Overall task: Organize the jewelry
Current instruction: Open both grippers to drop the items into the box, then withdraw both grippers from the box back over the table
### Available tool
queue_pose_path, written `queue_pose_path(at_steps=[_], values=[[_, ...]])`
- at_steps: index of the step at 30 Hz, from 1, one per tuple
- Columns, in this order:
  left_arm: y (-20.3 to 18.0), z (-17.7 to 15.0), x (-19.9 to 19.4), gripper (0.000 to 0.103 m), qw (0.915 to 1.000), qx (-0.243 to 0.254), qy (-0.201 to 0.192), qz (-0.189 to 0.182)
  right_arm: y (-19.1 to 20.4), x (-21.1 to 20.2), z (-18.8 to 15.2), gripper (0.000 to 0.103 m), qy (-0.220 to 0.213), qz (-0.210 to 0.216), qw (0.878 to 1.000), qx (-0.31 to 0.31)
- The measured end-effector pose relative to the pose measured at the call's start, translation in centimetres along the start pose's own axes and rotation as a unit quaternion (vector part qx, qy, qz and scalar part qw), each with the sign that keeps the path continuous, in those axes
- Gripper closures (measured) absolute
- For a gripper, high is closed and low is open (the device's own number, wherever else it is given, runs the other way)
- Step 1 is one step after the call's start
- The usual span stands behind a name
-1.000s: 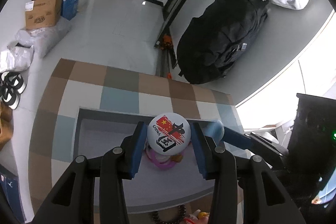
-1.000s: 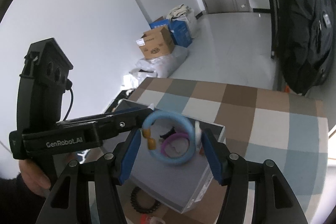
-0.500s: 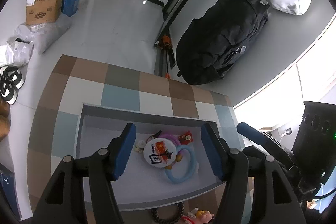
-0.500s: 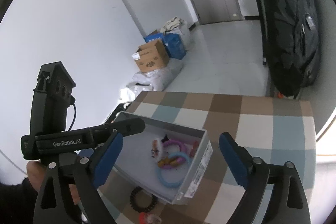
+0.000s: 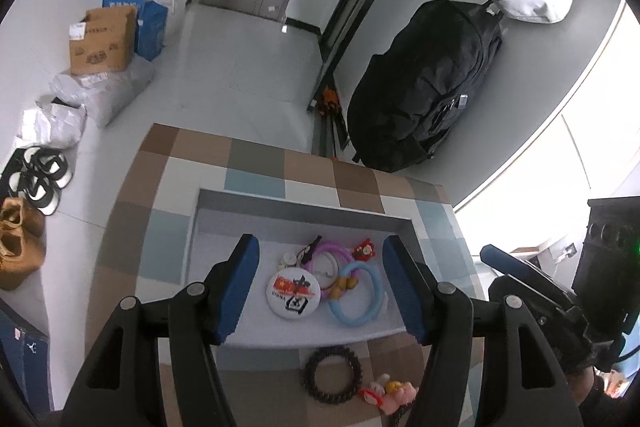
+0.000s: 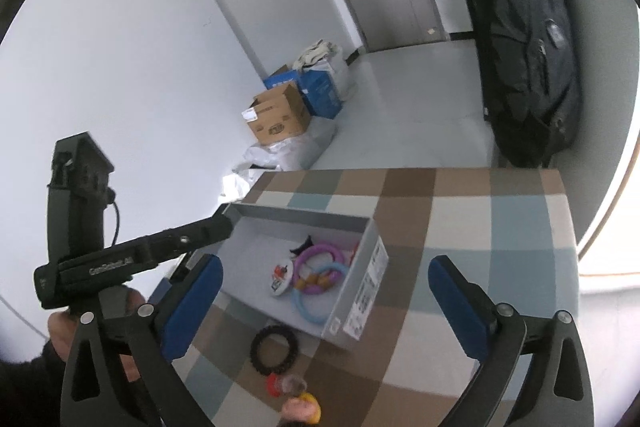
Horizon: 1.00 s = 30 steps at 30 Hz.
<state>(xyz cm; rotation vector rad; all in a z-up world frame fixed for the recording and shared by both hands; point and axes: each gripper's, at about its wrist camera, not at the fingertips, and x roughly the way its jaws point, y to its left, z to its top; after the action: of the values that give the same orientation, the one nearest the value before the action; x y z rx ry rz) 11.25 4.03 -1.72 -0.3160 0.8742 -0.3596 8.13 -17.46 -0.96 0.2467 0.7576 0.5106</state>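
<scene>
Grey box (image 5: 304,205) sits on the checkered bench (image 5: 172,163), open side up. Inside, bunched together toward the near wall: round badge (image 5: 292,292), light blue ring (image 5: 357,294) touching a purple ring (image 5: 330,263), small red charm (image 5: 363,249), and a dark clip-like piece at the purple ring's far edge. Outside the box, on the bench just before its near wall: black beaded bracelet (image 5: 332,373) and a small pink-and-yellow figure charm (image 5: 390,395).

Left hand-held gripper (image 5: 320,287): jaws apart, nothing between them; badge lies in the box below. Its jaws have just been opening. Right hand-held gripper (image 6: 324,301): jaws spread wide, empty; they too have just been opening, with the blue ring resting in the box, not held.

Judgement: two items remain to be boxed.

Risks from here:
- Both remaining items lie close to the box wall. A finger coming down beside the bracelet could catch the wall and shove or tip the light box.
- The bracelet is flat and probably flexible; pinching across it may make it fold or slip out.
- The figure charm is small and lumpy, near the bench edge as seen from the right wrist; a nudge could roll it off.
- The two hand-held grippers work close together; reaching at once could make them collide.
</scene>
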Motion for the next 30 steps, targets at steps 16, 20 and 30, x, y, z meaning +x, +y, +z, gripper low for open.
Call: queue_pose_path(at_steps=[16, 20, 30], values=[[-2.2, -5.7, -2.7, 0.033, 0.9989, 0.010, -0.003, 0.045, 1.0, -3.7, -5.0, 0.000, 0.019, -0.019, 1.000, -0.008], [-1.9, -6.9, -2.5, 0.032, 0.9984, -0.004, 0.001, 0.057, 1.3, -3.9, -6.3, 0.000, 0.029, -0.034, 0.999, -0.016], [-1.8, -8.0, -3.7, 0.020, 0.9979, -0.012, -0.010, 0.064, 1.5, -4.0, -8.5, 0.000, 0.059, -0.049, 0.997, -0.028]])
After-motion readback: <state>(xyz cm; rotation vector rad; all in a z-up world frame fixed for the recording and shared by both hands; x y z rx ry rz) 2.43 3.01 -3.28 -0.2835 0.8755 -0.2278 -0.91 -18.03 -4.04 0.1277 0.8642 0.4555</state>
